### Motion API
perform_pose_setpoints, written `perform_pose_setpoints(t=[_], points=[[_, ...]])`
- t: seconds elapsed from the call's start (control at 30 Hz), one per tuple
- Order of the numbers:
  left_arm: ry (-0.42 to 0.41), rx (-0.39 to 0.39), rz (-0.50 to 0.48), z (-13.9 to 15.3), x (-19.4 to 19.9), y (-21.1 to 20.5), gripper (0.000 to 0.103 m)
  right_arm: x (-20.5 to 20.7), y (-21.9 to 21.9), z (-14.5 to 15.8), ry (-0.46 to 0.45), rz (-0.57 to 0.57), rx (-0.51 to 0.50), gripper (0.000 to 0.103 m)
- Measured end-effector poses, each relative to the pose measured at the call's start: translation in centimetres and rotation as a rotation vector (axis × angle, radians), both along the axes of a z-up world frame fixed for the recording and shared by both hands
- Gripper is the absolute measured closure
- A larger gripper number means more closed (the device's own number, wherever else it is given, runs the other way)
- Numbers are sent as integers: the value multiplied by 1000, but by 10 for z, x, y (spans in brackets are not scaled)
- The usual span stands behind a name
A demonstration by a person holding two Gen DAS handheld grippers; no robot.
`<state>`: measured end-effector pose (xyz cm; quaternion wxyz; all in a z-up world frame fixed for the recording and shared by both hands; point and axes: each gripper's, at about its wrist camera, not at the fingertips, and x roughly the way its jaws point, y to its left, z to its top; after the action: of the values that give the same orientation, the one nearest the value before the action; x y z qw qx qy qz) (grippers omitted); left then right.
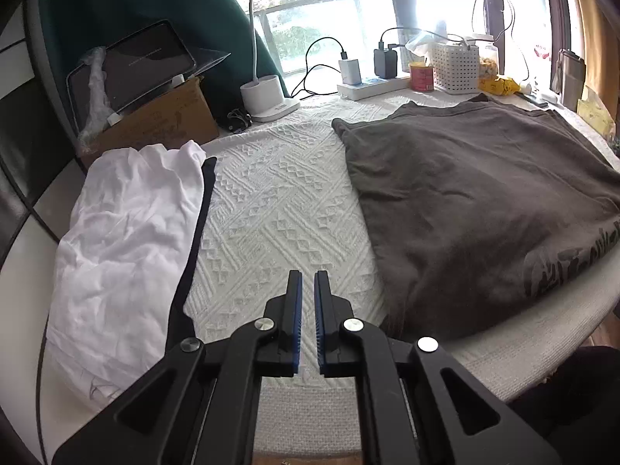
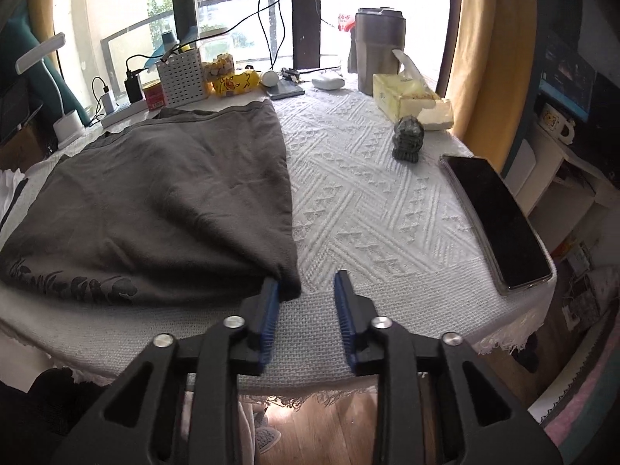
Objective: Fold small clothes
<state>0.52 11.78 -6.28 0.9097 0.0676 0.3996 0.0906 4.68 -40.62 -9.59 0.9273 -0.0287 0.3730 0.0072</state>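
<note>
A crumpled white garment [image 1: 128, 240] waits at far left. The left gripper [image 1: 308, 294] hovers empty over the bedspread [image 1: 279, 193], jaws nearly together. The folded brown T-shirt [image 2: 155, 201] lies centre; the right gripper [image 2: 306, 290], jaws apart, sits at its near corner, apparently releasing. Next: the white piece.

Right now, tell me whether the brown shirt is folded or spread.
Folded: the brown shirt lies doubled, with straight side edges and no sleeves showing, on the tablecloth.
</note>
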Motion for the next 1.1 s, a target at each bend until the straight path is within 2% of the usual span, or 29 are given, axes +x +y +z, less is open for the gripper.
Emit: perform_pose_setpoints(t=[0.07,0.3,0.67,0.8,0.83,0.87,0.93,1.1], points=[[-1,-18,-1,1,9,0,98,-1,-2,5,-16,-7,-14,54],[1,-68,-2,1,33,-3,97,14,-9,13,-25,-33,0,54],[-14,-188,13,5,89,12,97,77,4,29,-44,-14,29,54],[-11,-201,29,3,104,19,96,97,5,34,-45,-18,35,54],[-7,-203,30,2,108,20,92,102,5,34,-43,-20,34,54],[-5,-206,31,2,112,20,80,107,5,34,-40,-20,35,54],[-3,-215,26,1,120,21,63,118,6,34,-38,-18,38,54],[-2,-235,-5,0,147,15,63,146,9,34,-36,-1,50,54]])
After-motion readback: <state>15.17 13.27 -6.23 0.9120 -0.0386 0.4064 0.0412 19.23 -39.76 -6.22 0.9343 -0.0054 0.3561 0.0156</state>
